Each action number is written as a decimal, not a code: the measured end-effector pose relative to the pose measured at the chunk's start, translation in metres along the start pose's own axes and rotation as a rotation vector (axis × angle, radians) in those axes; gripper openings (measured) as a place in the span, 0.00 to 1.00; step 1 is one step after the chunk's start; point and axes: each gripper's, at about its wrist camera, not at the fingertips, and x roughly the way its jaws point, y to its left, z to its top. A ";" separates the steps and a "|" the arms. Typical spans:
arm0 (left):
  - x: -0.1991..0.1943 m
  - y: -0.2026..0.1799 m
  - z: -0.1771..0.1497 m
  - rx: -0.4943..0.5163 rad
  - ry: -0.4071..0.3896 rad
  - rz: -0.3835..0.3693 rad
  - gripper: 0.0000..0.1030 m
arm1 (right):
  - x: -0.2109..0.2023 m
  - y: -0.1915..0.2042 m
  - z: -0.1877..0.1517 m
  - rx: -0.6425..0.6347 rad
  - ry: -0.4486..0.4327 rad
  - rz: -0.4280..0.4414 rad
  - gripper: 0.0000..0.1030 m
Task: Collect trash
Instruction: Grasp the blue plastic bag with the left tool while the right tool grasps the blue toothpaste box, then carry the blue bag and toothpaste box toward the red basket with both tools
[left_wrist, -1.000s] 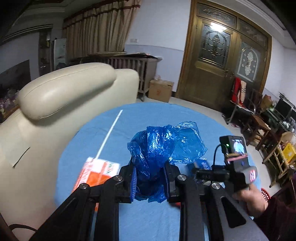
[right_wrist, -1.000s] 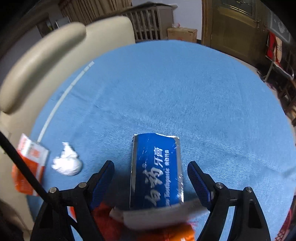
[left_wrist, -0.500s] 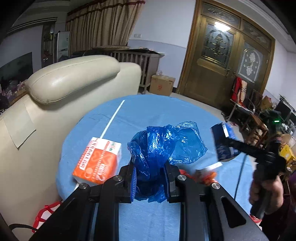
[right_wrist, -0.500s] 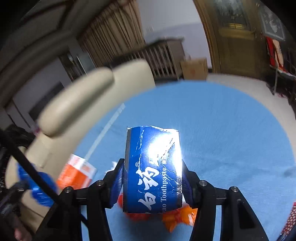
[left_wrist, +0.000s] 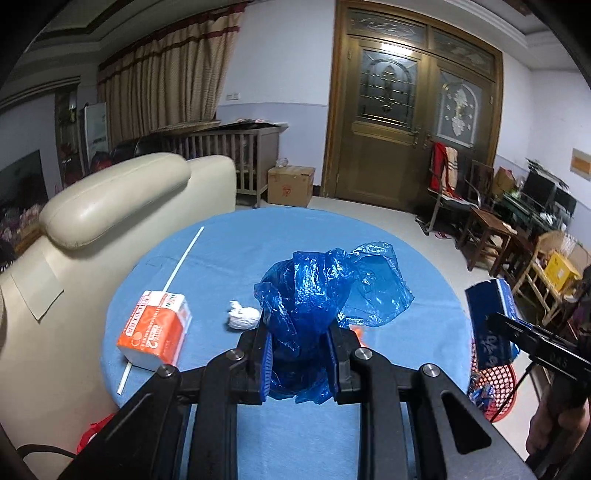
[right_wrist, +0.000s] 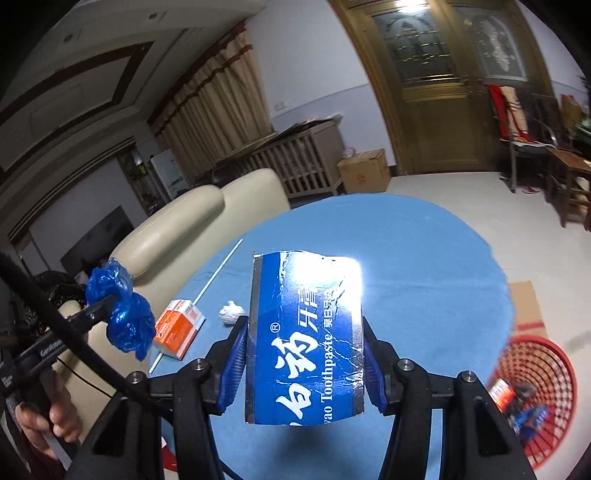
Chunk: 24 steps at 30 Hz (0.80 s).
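Toothpaste box (right_wrist: 306, 332) now lifted, clenched in right hand-held gripper (right_wrist: 303, 365); left hand-held gripper (left_wrist: 300, 363) grasping blue bag (left_wrist: 325, 295); scraps in red basket (right_wrist: 535, 373)

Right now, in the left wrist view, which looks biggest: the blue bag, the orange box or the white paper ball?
1. Blue bag, though it sits nearest the camera, which inflates it.
2. Orange box.
3. White paper ball, clearly smallest.

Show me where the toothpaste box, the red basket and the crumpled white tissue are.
toothpaste box (right_wrist: 306, 336), right wrist view, middle of its blue printed face.
red basket (right_wrist: 546, 369), right wrist view, its mesh wall.
white tissue (left_wrist: 242, 315), left wrist view, middle of the wad.
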 end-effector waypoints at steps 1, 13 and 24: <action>-0.005 -0.009 0.001 0.016 -0.007 0.001 0.25 | -0.012 -0.005 -0.003 0.012 -0.014 -0.003 0.56; -0.045 -0.084 0.011 0.164 -0.121 0.020 0.25 | -0.090 -0.035 -0.005 0.061 -0.148 0.001 0.57; -0.040 -0.128 0.007 0.247 -0.121 0.017 0.25 | -0.107 -0.062 -0.014 0.121 -0.168 -0.003 0.57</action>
